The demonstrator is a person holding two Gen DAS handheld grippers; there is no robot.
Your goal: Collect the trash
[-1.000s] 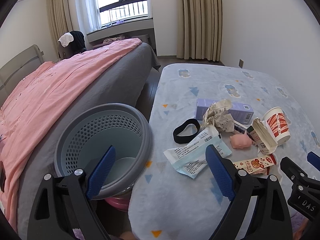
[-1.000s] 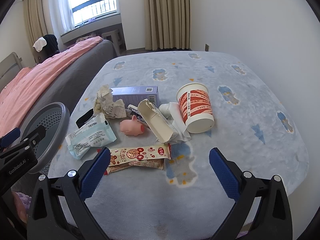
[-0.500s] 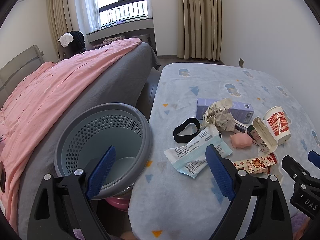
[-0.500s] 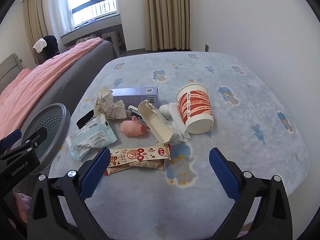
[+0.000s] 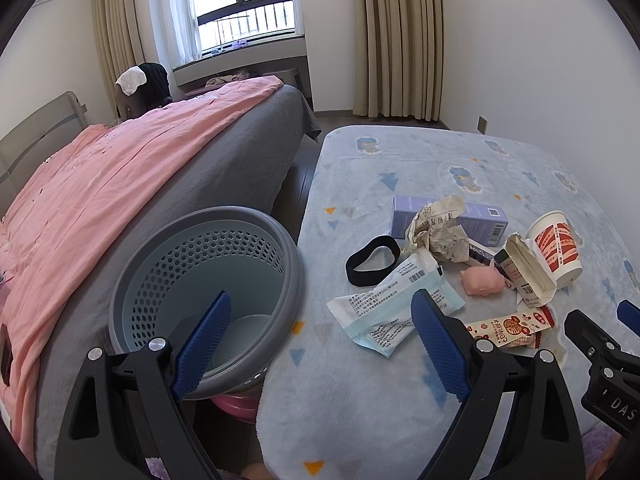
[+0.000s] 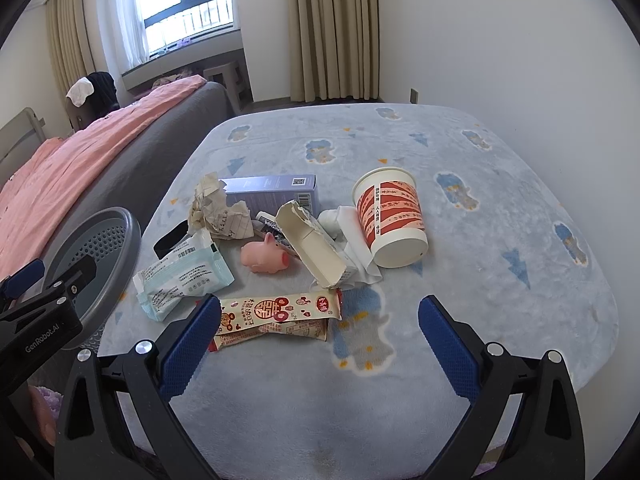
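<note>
Plastic snack wrappers [image 6: 276,314] lie at 12 o'clock between the wide-apart right gripper [image 6: 320,344] fingers, likely the first pick; left gripper [image 5: 320,344] gapes empty.

Bright daylight from the window [image 5: 244,12]; sharp focus, fisheye bending, dark vignetted corners.
</note>
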